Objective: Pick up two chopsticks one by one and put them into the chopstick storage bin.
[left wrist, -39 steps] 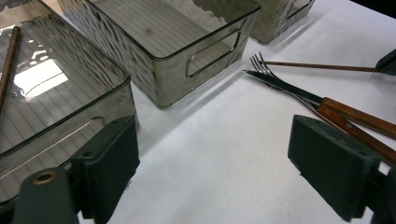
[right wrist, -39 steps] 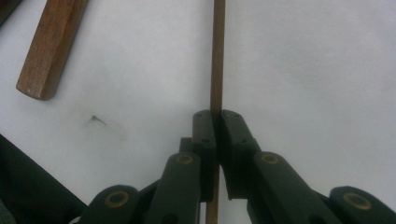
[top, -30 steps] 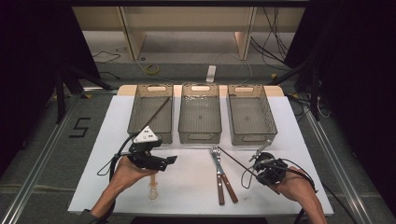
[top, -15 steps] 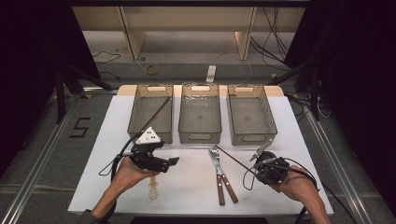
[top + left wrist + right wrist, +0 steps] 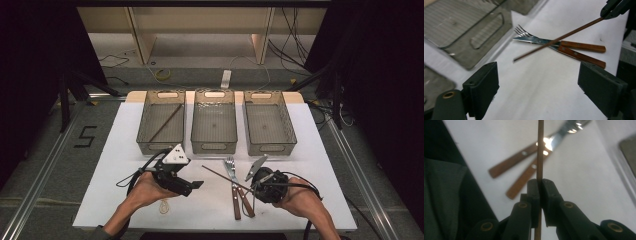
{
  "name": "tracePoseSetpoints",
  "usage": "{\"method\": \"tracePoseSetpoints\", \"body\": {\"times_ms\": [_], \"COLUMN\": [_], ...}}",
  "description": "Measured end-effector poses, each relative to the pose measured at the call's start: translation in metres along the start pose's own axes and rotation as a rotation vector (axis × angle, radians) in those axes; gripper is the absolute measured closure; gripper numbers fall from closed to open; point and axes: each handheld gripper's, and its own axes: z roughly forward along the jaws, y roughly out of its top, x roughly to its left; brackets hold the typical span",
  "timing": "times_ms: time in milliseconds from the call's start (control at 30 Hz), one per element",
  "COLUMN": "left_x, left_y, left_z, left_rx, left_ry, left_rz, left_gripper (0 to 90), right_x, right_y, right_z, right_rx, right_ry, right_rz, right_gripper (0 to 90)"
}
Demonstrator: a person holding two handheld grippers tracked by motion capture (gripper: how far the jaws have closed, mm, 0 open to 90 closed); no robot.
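Observation:
My right gripper [image 5: 255,189] [image 5: 540,182] is shut on one end of a thin brown chopstick [image 5: 225,177] [image 5: 540,150]. The stick points left, held just above the white table [image 5: 310,150]. Under the stick lie a fork [image 5: 230,165] [image 5: 522,31] and a knife [image 5: 534,40], crossed, both with wooden handles [image 5: 511,163]. My left gripper [image 5: 196,185] [image 5: 539,87] stands open left of them, nothing between its jaws, facing the stick's free tip [image 5: 515,60]. The right gripper [image 5: 614,7] shows at the top right of the left gripper view.
Three clear bins stand in a row at the back: the left bin [image 5: 145,145] holds another chopstick [image 5: 165,122]; the middle bin [image 5: 214,145] and right bin [image 5: 270,147] look empty. A small pale object [image 5: 164,206] lies by my left wrist.
The right gripper has moved left and risen a little with the chopstick, carrying it over the fork and knife. The left gripper has shifted right toward them.

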Motion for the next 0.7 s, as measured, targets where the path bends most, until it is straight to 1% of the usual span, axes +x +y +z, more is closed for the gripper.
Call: {"method": "tracePoseSetpoints", "body": {"times_ms": [33, 67, 100, 167, 200, 233, 267, 300, 333, 367, 400, 433, 467, 500, 567, 633, 700], "left_x": [-0.003, -0.005, -0.008, -0.012, -0.014, -0.016, -0.018, -0.020, -0.022, -0.024, -0.026, -0.028, -0.030, -0.032, -0.035, -0.036, -0.038], "left_y": [0.001, 0.001, 0.002, 0.004, 0.005, 0.005, 0.005, 0.005, 0.006, 0.006, 0.006, 0.006, 0.007, 0.007, 0.008, 0.008, 0.008], "left_z": [0.002, 0.004, 0.006, 0.010, 0.011, 0.013, 0.014, 0.016, 0.017, 0.018, 0.020, 0.021, 0.022, 0.024, 0.026, 0.028, 0.030], "left_rx": [0.007, 0.019, 0.023, 0.032, 0.038, 0.043, 0.051, 0.059, 0.067, 0.074, 0.083, 0.093, 0.105, 0.110, 0.124, 0.137, 0.152], "left_ry": [-0.013, -0.018, -0.021, -0.042, -0.053, -0.061, -0.068, -0.068, -0.071, -0.074, -0.076, -0.077, -0.083, -0.087, -0.090, -0.095, -0.100], "left_rz": [0.014, 0.036, 0.047, 0.070, 0.082, 0.090, 0.096, 0.106, 0.122, 0.127, 0.141, 0.150, 0.168, 0.178, 0.198, 0.215, 0.229], "left_gripper": [16.4, 16.6, 16.7, 17.3, 17.8, 18.3, 18.5, 18.8, 19.1, 19.5, 19.9, 20.4, 21.1, 22.5, 25.4, 29.8, 33.5], "right_x": [0.002, 0.006, 0.007, 0.011, 0.012, 0.013, 0.015, 0.016, 0.017, 0.018, 0.020, 0.021, 0.023, 0.024, 0.026, 0.027, 0.028], "right_y": [0.002, 0.004, 0.006, 0.008, 0.009, 0.010, 0.011, 0.012, 0.013, 0.014, 0.015, 0.016, 0.017, 0.018, 0.019, 0.020, 0.021], "right_z": [0.000, 0.000, 0.000, -0.001, -0.002, -0.002, -0.002, -0.003, -0.003, -0.003, -0.002, -0.002, -0.002, -0.001, -0.001, -0.001, -0.001], "right_rx": [-0.004, -0.004, -0.006, -0.010, -0.013, -0.015, -0.023, -0.026, -0.027, -0.033, -0.035, -0.031, -0.030, -0.031, -0.029, -0.038, -0.033], "right_ry": [0.004, 0.001, 0.004, 0.004, 0.005, 0.007, 0.010, 0.015, 0.020, 0.023, 0.023, 0.025, 0.031, 0.031, 0.036, 0.041, 0.045], "right_rz": [-0.021, -0.016, -0.034, -0.039, -0.049, -0.060, -0.060, -0.079, -0.088, -0.096, -0.093, -0.101, -0.103, -0.115, -0.124, -0.129, -0.144], "right_gripper": [85.5, 85.5, 85.5, 85.4, 85.5, 85.4, 85.5, 85.4, 85.5, 85.5, 85.5, 85.5, 85.4, 85.5, 85.4, 85.5, 85.4]}}
